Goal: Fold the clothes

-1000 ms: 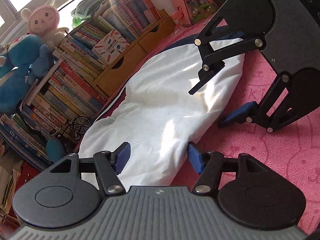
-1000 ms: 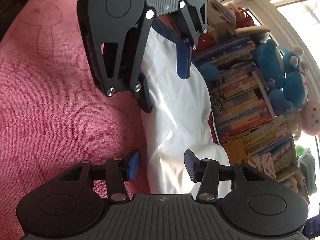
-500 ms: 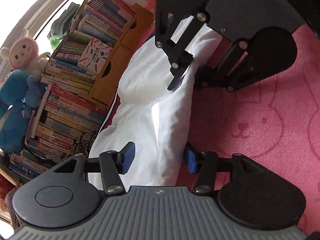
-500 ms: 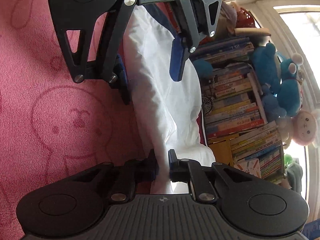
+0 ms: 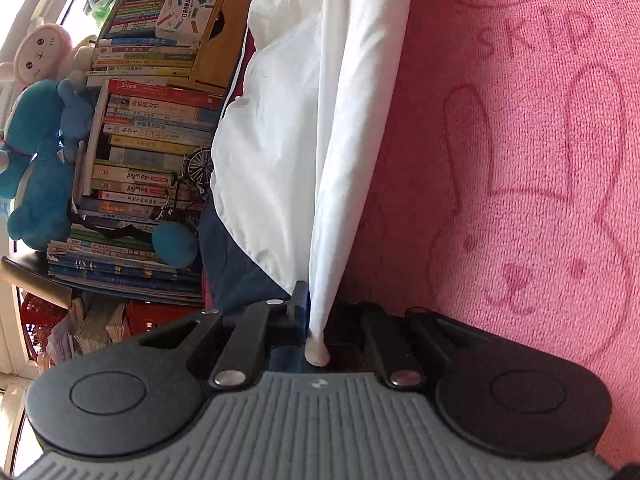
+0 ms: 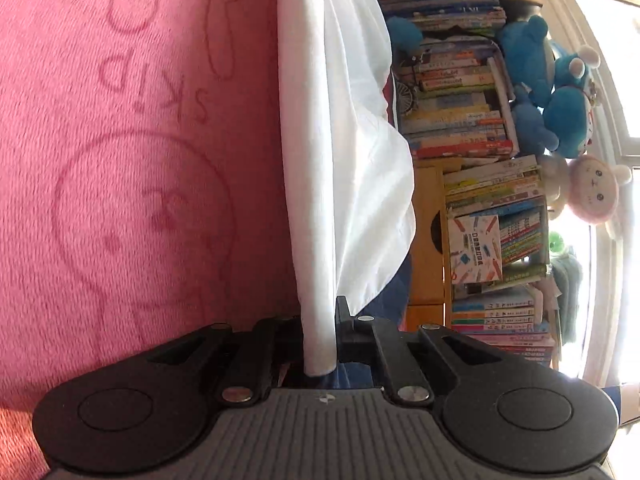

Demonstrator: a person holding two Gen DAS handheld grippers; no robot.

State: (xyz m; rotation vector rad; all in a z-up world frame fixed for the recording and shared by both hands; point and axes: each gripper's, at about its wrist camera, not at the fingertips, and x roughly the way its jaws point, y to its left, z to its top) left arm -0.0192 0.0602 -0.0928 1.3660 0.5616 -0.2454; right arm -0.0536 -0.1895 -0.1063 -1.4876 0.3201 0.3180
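The left hand-held gripper (image 5: 310, 320) is clenched on a folded edge of the white garment (image 5: 304, 120); its 2 fingers are drawn together with the cloth pinched between them, a small tuft of fabric poking out behind the pads. The right hand-held gripper (image 6: 320, 336) is clamped the same way on another stretch of the white garment (image 6: 340, 140), a thick fold passing straight through its closed fingers.

From each hand-held gripper the cloth runs straight ahead as a taut, upright sheet. A dark navy part of the garment (image 5: 232, 264) shows just left of the left fingers.

In the left wrist view the pink blanket (image 5: 520, 160), with outlined rabbit drawings and lettering, lies to the right of the cloth, and stacked books (image 5: 152, 148) with a blue plush toy (image 5: 36, 160) stand to its left. The right wrist view mirrors this: pink blanket (image 6: 140, 180) on the left, books (image 6: 472, 120) and a pink plush doll (image 6: 596, 192) by the bright window (image 6: 600, 40) on the right.
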